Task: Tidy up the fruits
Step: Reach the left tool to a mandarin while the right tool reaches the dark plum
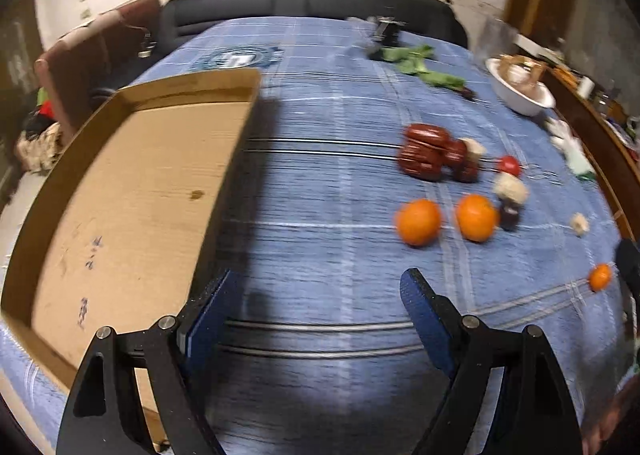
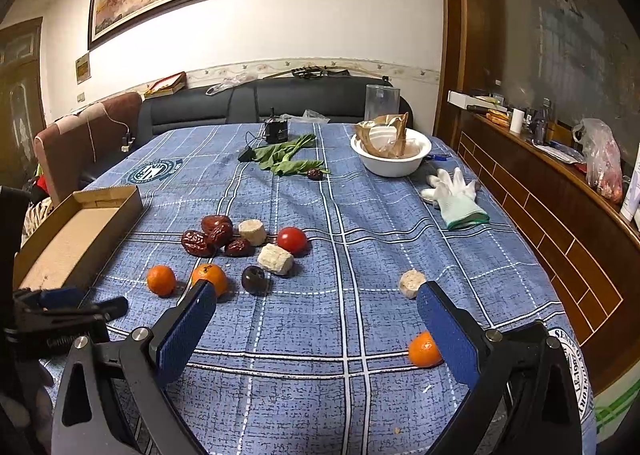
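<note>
An empty cardboard tray (image 1: 132, 191) (image 2: 76, 231) lies on the left of the blue checked cloth. Two mandarins (image 1: 418, 221) (image 1: 477, 217) lie mid-table, also in the right wrist view (image 2: 161, 279) (image 2: 210, 277). A third mandarin (image 2: 424, 349) (image 1: 600, 277) lies by my right gripper's right finger. Red dates (image 2: 214, 235) (image 1: 432, 157), a red tomato (image 2: 292, 239) (image 1: 509, 165), a dark plum (image 2: 254, 279) and pale cakes (image 2: 274, 259) sit behind. My left gripper (image 1: 316, 307) is open and empty beside the tray. My right gripper (image 2: 316, 319) is open and empty.
A white bowl (image 2: 394, 169) with a brown bag, green leaves (image 2: 288, 159), a white glove (image 2: 456, 195) and a small black device (image 2: 276, 131) lie at the far side. A lone pale cake (image 2: 412, 283) lies on the right. A wooden sideboard (image 2: 560, 191) runs along the right.
</note>
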### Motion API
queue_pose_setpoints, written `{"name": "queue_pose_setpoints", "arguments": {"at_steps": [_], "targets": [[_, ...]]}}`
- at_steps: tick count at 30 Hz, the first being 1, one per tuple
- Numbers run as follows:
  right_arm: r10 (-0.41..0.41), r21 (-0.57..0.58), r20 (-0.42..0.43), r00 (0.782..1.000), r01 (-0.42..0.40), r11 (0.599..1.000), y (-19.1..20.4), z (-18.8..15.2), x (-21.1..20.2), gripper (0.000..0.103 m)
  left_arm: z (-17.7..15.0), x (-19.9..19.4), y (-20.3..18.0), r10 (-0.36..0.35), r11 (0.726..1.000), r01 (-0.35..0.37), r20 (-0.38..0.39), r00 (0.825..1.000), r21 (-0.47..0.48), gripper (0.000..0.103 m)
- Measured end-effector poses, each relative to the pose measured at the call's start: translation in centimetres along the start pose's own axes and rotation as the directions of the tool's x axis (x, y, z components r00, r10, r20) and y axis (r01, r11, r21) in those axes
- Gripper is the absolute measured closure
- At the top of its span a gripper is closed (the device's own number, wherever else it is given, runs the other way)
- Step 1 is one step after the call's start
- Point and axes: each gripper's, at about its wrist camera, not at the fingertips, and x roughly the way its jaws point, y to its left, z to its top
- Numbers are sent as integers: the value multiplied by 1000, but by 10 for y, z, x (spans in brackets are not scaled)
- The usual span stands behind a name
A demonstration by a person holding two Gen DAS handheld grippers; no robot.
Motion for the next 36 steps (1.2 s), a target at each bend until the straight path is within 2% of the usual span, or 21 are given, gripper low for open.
{"name": "queue_pose_setpoints", "arguments": {"at_steps": [5, 11, 17, 30, 36], "targets": [[4, -4, -4, 1000, -4, 1000, 0, 2, 4, 1, 3, -8, 14, 38, 999, -37, 33, 999, -21, 19], [24, -10, -11, 1000, -24, 1000, 3, 4, 8, 1, 4, -30, -11, 55, 995, -64, 116, 992, 77, 19], [37, -27, -12, 999, -37, 999, 4, 4, 10, 1, 7, -37, -25, 72, 987, -92, 153, 986, 128, 19], [96, 14, -49, 994, -95, 995, -6, 5, 21, 1, 8, -28, -38, 45, 984, -65, 121, 992, 165, 19], [158, 45, -94, 983, -154, 987, -16, 11, 36, 1, 18, -17, -33, -26, 988, 13, 77, 997, 157, 19]]}}
